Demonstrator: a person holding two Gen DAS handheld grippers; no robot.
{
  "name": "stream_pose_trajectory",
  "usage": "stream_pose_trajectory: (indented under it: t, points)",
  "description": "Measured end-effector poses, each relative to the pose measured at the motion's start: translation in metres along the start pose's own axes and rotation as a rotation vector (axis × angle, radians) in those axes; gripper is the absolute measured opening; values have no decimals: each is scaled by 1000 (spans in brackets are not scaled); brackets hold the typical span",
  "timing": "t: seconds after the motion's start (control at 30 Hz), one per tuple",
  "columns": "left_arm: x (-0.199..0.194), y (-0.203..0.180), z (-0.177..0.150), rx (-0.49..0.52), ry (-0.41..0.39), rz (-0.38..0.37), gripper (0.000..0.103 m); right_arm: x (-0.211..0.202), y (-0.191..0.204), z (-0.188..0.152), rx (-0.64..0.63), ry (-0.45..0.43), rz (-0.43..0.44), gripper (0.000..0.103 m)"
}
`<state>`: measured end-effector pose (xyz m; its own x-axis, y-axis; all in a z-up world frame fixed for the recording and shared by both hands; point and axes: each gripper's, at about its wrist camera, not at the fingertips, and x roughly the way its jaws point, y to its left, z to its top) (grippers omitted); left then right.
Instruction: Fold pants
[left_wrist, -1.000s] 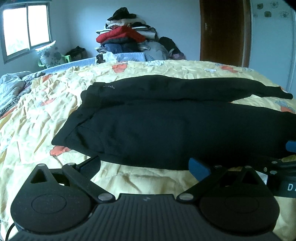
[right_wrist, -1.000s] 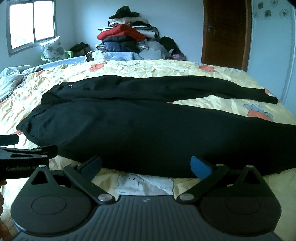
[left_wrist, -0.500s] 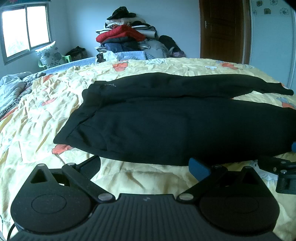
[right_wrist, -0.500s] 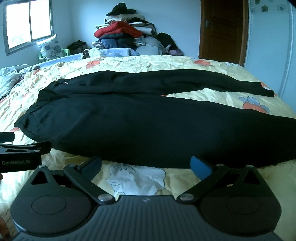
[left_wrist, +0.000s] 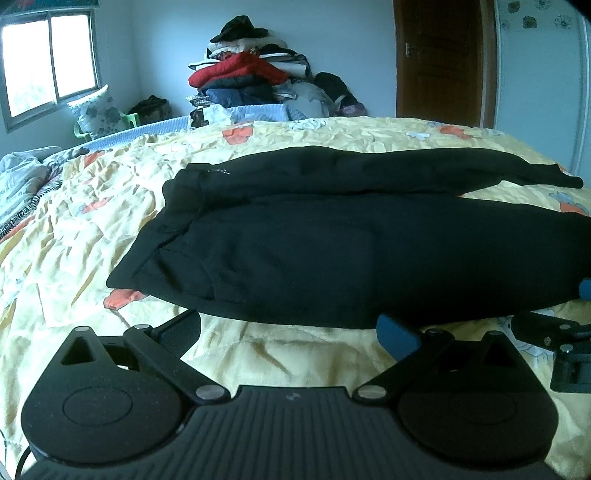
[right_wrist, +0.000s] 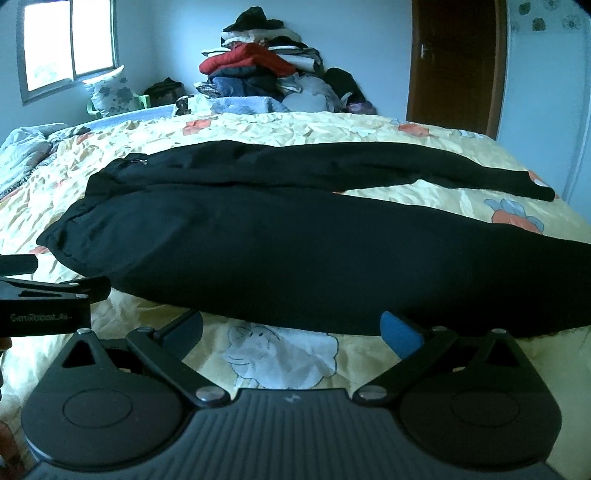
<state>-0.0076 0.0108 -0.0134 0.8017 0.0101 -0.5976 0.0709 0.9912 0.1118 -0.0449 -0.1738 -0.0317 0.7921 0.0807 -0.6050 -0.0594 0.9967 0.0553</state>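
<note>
Black pants lie flat across yellow bedsheet, waistband left, 2 legs spread right. Left gripper and right gripper both wide open, empty, just short of near pant edge.

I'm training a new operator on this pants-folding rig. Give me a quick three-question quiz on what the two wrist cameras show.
1. True or false: the black pants lie spread out on the yellow bedspread, with their two legs side by side.
2. Which state fits the left gripper and the right gripper?
A. both open, holding nothing
B. both shut on the pants
C. one open, one shut
3. Fill in: the waistband end of the pants points toward the wall with the ______.

Key: 1 true; 2 A; 3 window
</note>
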Motion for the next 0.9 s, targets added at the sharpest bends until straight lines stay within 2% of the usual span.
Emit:
stream_pose_trajectory:
  t: [0.33, 0.57, 0.67, 0.73, 0.83, 0.9]
  points:
    - [3, 5, 0, -12, 10, 3, 103, -1, 0, 1, -11, -8, 23, 103]
    - [2, 10, 0, -19, 1, -2, 103, -4, 3, 8, -36, -22, 76, 103]
    - [1, 13, 4, -17, -13, -2, 103, -4, 3, 22, -84, -49, 156, 103]
    - [2, 17, 10, -25, -23, -1, 103, -5, 6, 36, -149, -112, 228, 103]
    - [11, 29, 22, -68, -20, 0, 103, -1, 11, 57, -253, -197, 288, 103]
    - [18, 40, 31, -114, -19, -2, 103, 8, 15, 75, -316, -223, 331, 103]
